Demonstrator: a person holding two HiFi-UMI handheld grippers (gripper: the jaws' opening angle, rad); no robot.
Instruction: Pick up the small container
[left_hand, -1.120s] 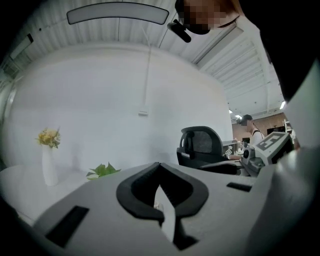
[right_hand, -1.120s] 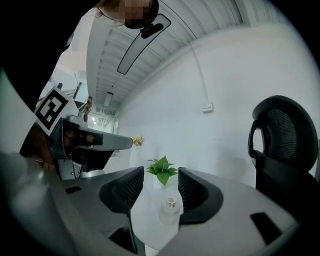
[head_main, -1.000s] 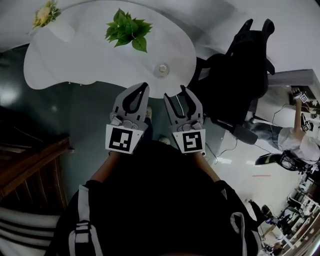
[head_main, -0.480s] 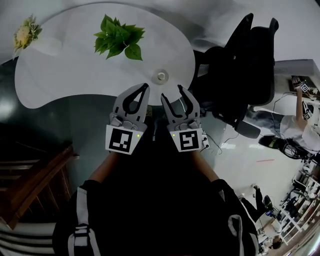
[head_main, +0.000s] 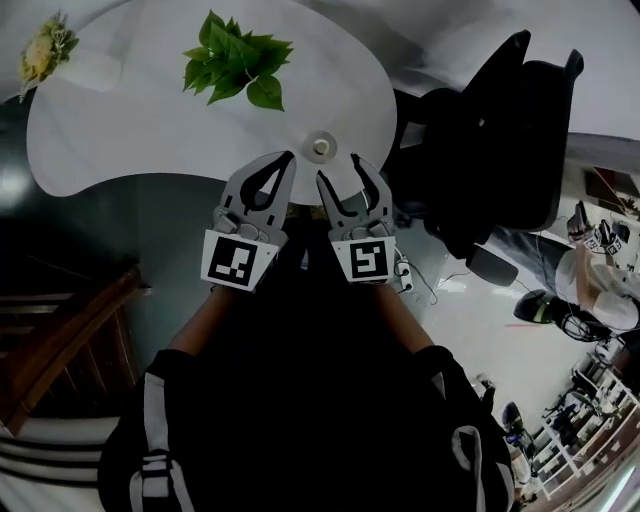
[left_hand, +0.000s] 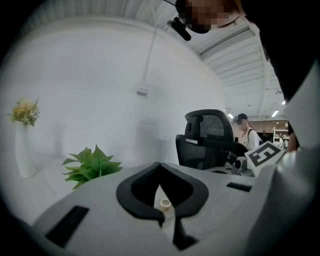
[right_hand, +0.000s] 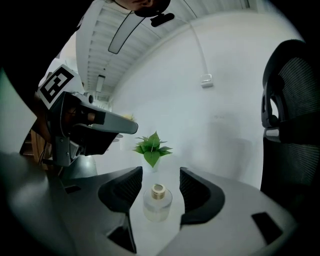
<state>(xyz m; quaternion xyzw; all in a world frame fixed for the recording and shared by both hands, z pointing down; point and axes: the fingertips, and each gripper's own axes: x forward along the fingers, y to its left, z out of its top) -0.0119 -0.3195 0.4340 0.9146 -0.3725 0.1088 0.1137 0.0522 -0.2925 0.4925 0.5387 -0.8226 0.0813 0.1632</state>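
Clear, round-bodied small container (right_hand: 157, 204) with pale gold neck

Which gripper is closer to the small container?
Right. The right gripper, jaws just opening wider, has the small container just ahead, not between them; the shut left gripper sits left, farther off.

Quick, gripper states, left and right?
Left gripper: closed, empty.
Right gripper: open, jaws just been opening; bottle sits between them, not gripped.

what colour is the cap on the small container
Pale gold cap on the clear small container; best seen in the right gripper view.
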